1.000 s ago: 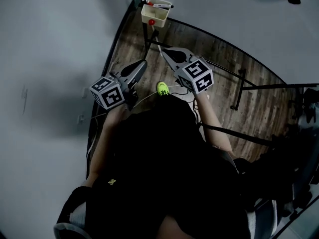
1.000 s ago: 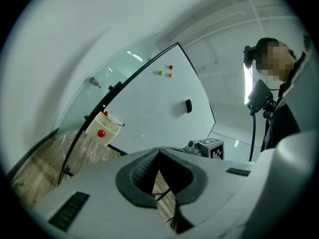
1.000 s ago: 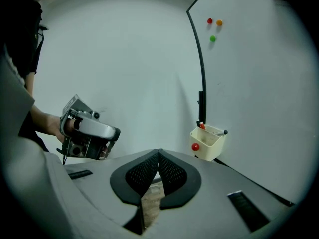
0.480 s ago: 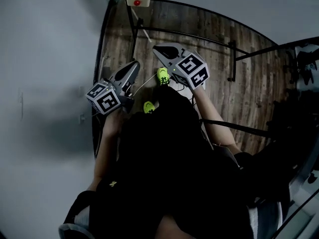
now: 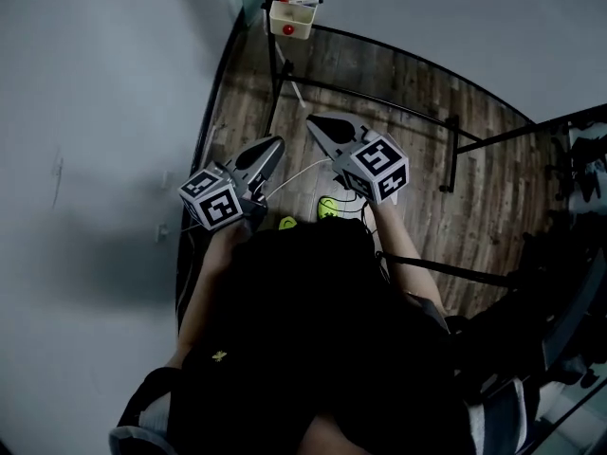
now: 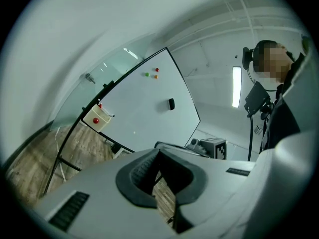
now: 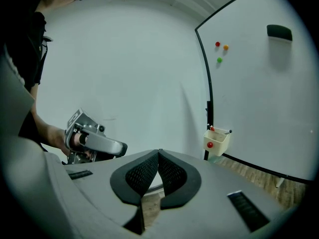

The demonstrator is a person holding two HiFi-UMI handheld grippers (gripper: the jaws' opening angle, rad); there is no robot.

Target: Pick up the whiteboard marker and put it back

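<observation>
A cream tray point(image 5: 294, 22) hangs at the foot of the whiteboard point(image 7: 264, 98), far ahead of both grippers. A whiteboard marker point(image 5: 305, 2) with a dark cap lies across the tray's top, and the same marker point(image 7: 224, 131) shows in the right gripper view. A red magnet point(image 7: 210, 145) sticks to the tray's front. My left gripper point(image 5: 276, 143) is shut and holds nothing. My right gripper point(image 5: 315, 121) is beside it, also shut and empty. Both point towards the board's stand over the wooden floor.
A black eraser point(image 7: 279, 32) and three coloured magnets point(image 7: 220, 51) sit on the board. The board's black frame legs point(image 5: 453, 154) spread over the wooden floor point(image 5: 398, 93). A grey wall point(image 5: 95, 112) rises at the left. Green shoes point(image 5: 328, 207) show below the grippers.
Both grippers have shifted over the floor as the person steps, and both stay shut and empty. The green shoes have changed places beneath them.
</observation>
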